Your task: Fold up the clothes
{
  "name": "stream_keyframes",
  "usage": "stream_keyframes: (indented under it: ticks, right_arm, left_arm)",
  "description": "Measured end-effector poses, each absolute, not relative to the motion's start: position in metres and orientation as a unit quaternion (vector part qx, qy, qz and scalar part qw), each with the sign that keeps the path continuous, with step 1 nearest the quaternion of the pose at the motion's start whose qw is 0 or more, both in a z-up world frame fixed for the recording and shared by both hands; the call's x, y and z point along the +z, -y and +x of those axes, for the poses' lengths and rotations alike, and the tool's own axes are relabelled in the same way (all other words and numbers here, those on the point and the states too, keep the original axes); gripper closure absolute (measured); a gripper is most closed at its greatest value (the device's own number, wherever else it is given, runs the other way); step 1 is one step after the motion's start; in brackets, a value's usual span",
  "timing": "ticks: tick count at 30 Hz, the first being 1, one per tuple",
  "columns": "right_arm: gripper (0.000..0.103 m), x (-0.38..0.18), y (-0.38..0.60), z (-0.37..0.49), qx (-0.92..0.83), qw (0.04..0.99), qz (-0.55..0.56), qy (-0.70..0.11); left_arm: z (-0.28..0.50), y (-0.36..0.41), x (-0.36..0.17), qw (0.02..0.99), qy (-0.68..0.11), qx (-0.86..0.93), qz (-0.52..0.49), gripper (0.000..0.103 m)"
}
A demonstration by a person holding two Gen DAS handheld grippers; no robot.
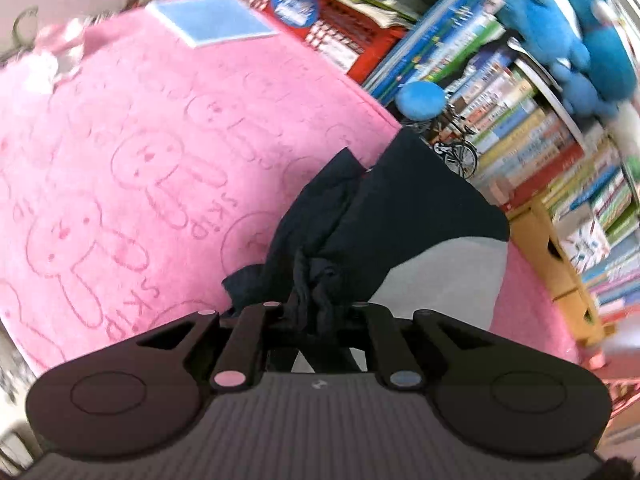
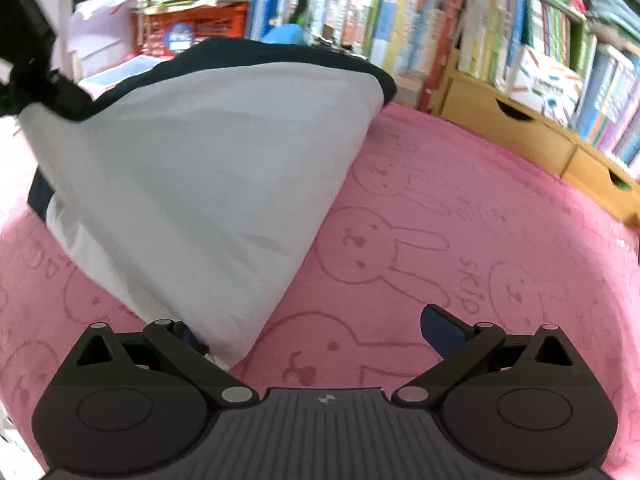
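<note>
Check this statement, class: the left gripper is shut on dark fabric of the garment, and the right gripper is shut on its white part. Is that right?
Not quite. The left gripper does pinch the garment, but the right wrist view shows the right gripper open, holding nothing.

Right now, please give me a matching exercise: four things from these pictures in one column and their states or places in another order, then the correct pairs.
1. left gripper
2. right gripper
3. pink rabbit blanket
4. books

A. standing on the shelf behind
B. jaws wide apart, nothing clamped
C. spread under the garment
D. shut on dark bunched fabric of the garment

Pairs: 1-D, 2-B, 3-C, 4-A
</note>
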State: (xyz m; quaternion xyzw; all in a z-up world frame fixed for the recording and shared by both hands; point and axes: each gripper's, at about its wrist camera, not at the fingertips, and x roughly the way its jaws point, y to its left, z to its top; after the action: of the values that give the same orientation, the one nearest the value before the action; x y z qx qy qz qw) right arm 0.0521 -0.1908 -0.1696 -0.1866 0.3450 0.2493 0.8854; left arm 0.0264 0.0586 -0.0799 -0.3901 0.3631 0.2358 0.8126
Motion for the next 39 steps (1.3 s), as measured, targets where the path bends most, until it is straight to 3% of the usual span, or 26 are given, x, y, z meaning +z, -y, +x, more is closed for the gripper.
stream_keyframes:
  ticks: [7, 12, 16, 18, 19, 20, 26, 27, 28, 29, 32, 39]
  right_arm:
    - [0.0, -0.17, 0.196, 0.057, 0.257, 0.883, -0.164, -0.356]
    - [0.0, -0.172, 0.198, 0.057, 0.258, 0.883, -0.154, -0.359]
    - [0.0, -0.172, 0.199, 0.057, 0.26, 0.884, -0.156, -0.357]
    - [0.0, -0.173, 0.199, 0.057, 0.261, 0.884, -0.156, -0.356]
    - [0.0, -0.173, 0.199, 0.057, 0.261, 0.883, -0.156, -0.356]
    - [0.0, -0.173, 0.199, 0.057, 0.262, 0.883, -0.157, -0.355]
    - [0.0, -0.173, 0.197, 0.057, 0.265, 0.882, -0.166, -0.352]
    - [0.0, -0.173, 0.197, 0.056, 0.266, 0.882, -0.167, -0.351]
    - [0.0, -0.173, 0.197, 0.056, 0.266, 0.882, -0.168, -0.35]
    - [0.0, -0.173, 0.197, 0.056, 0.266, 0.883, -0.168, -0.349]
    - [0.0, -0.173, 0.195, 0.055, 0.266, 0.882, -0.174, -0.347]
    - [0.0, -0.172, 0.189, 0.051, 0.272, 0.882, -0.193, -0.334]
  left_arm:
    - [0.006, -0.073, -0.074, 0.817, -0.389, 0.309, -0.292, 0.09]
    - [-0.008, -0.084, -0.063, 0.817, -0.396, 0.28, -0.311, 0.09]
    - [-0.017, -0.059, -0.069, 0.803, -0.416, 0.202, -0.377, 0.074]
    - [-0.021, -0.044, -0.078, 0.785, -0.423, 0.176, -0.417, 0.058]
    - [-0.02, -0.034, -0.084, 0.774, -0.425, 0.167, -0.439, 0.04]
    - [-0.02, -0.025, -0.091, 0.763, -0.427, 0.157, -0.459, 0.033]
    - [0.006, 0.01, -0.112, 0.753, -0.433, 0.13, -0.479, 0.032]
    - [0.01, 0.012, -0.116, 0.755, -0.429, 0.138, -0.476, 0.033]
    - [0.013, 0.008, -0.119, 0.755, -0.421, 0.152, -0.48, 0.045]
    - [0.016, 0.005, -0.123, 0.754, -0.413, 0.166, -0.483, 0.069]
    - [0.015, -0.016, -0.123, 0.752, -0.376, 0.195, -0.504, 0.094]
    - [0.004, -0.051, -0.112, 0.764, -0.335, 0.237, -0.499, 0.095]
